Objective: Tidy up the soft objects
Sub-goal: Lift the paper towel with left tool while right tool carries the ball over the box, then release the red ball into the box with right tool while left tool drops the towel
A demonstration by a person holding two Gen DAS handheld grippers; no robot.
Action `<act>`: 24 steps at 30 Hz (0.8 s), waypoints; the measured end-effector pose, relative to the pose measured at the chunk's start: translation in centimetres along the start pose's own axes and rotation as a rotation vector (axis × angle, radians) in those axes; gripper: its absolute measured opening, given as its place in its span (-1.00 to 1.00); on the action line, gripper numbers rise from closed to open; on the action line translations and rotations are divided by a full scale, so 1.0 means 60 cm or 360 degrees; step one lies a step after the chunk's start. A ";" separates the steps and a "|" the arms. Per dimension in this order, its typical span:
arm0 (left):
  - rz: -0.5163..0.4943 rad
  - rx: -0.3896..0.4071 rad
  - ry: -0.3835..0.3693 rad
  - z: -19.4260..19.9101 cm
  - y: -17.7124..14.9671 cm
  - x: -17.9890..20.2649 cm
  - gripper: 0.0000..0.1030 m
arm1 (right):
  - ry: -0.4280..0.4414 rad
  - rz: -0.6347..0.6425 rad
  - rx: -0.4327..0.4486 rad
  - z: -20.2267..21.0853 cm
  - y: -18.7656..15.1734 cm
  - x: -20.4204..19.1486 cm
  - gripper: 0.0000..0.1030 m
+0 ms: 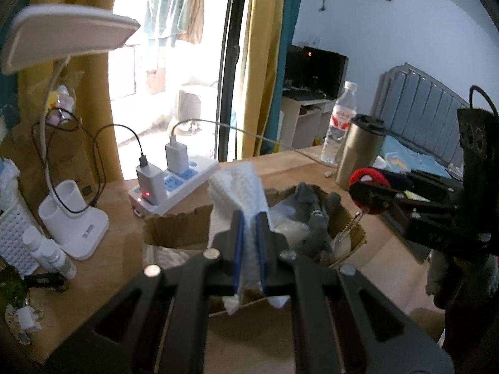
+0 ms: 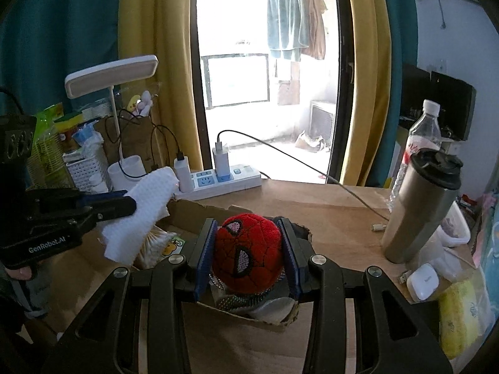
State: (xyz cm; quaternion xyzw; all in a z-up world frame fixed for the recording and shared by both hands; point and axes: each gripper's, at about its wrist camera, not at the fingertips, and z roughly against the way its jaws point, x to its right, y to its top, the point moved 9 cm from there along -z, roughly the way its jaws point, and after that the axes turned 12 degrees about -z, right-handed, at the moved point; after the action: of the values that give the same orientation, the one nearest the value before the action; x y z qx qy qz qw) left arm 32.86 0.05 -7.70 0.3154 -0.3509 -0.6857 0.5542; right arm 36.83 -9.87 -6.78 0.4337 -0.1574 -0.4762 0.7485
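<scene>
My left gripper (image 1: 249,218) is shut on a white textured cloth (image 1: 237,190), which sticks up between the blue pads and hangs out below. It hovers over an open cardboard box (image 1: 174,227) holding a grey plush toy (image 1: 312,215). My right gripper (image 2: 249,227) is shut on a red round plush ball (image 2: 248,249) with a spider-mask face and a bead chain under it, above the same box (image 2: 199,208). In the left wrist view the right gripper (image 1: 368,193) shows at the right with the red plush (image 1: 363,174). The left gripper (image 2: 124,207) and cloth (image 2: 140,215) appear at the left of the right wrist view.
On the wooden desk (image 1: 109,268) stand a white power strip (image 1: 177,187) with chargers, a white desk lamp (image 1: 71,218), a steel tumbler (image 2: 421,212), a water bottle (image 2: 421,137) and a white basket (image 2: 84,171). A small white case (image 2: 422,280) and yellow pack (image 2: 461,318) lie at the right.
</scene>
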 end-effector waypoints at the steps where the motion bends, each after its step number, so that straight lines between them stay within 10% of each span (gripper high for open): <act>1: 0.0007 -0.0009 -0.0003 -0.006 -0.002 -0.001 -0.84 | 0.0005 -0.0001 -0.0013 -0.006 -0.003 0.001 -0.19; 18: 0.0108 -0.0189 -0.0098 -0.090 -0.056 0.006 -0.77 | 0.0050 -0.0050 -0.0194 -0.068 -0.060 -0.008 -0.15; 24: 0.0093 -0.0184 -0.0073 -0.082 -0.055 0.010 -0.21 | 0.0031 -0.0079 -0.0148 -0.056 -0.051 -0.008 0.33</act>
State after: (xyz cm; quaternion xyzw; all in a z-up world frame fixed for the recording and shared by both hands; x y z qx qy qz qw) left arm 34.98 -0.73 -13.19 0.2567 -0.3324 -0.6953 0.5832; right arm 36.99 -8.29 -11.07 0.4069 -0.1171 -0.4971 0.7573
